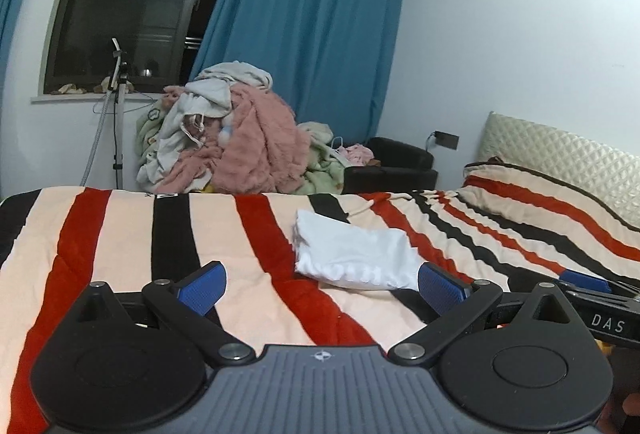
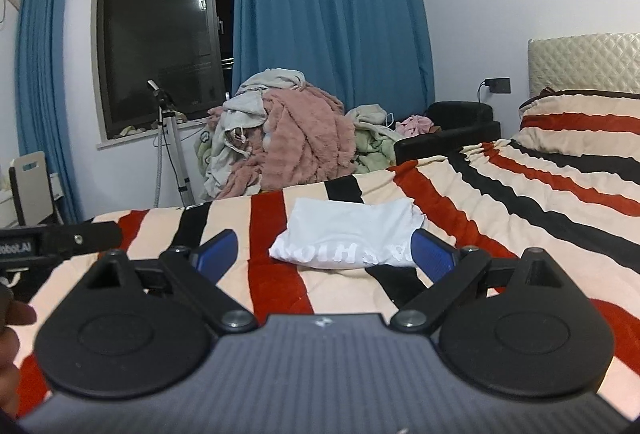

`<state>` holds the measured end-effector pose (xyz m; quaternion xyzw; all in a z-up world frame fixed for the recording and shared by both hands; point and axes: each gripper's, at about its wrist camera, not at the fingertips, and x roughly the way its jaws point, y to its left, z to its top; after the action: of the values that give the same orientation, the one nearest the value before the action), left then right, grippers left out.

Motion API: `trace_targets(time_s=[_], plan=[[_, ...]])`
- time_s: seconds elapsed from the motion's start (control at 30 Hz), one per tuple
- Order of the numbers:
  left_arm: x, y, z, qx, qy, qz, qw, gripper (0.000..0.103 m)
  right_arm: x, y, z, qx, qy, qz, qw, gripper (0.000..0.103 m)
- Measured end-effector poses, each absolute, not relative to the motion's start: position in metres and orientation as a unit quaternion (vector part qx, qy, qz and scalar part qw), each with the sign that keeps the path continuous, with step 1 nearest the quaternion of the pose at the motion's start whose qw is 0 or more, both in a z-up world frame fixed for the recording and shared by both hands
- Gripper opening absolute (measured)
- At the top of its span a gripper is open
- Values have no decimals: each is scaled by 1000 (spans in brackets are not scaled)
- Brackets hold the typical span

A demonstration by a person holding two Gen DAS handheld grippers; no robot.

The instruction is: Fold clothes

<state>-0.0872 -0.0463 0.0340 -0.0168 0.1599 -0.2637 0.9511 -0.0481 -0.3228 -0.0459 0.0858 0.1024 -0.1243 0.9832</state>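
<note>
Now, from left to right: the left hand-held gripper (image 1: 322, 288) hovers over the striped bed (image 1: 120, 242) with its 2 blue pads spread wide and nothing between them, and the folded white T-shirt (image 1: 352, 256) lies flat on the bedspread just ahead of it. Further right, the right hand-held gripper (image 2: 324, 252) also stands wide open and empty, the same shirt (image 2: 348, 238) lying just beyond its fingertips, while a heap of clothes (image 2: 280, 138) sits behind the bed below the blue curtain (image 2: 328, 6)

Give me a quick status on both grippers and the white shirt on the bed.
Left gripper open, empty. Right gripper open, empty. White shirt lies folded on the striped bedspread, untouched. Nothing between grippers and shirt.
</note>
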Motion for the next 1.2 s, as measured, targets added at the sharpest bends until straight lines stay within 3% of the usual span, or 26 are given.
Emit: trace_targets(time_s=[1.2], plan=[[-86,-48,10,21,145,-239,960,103,-30,-303,-69,56,130,-167,976,95]])
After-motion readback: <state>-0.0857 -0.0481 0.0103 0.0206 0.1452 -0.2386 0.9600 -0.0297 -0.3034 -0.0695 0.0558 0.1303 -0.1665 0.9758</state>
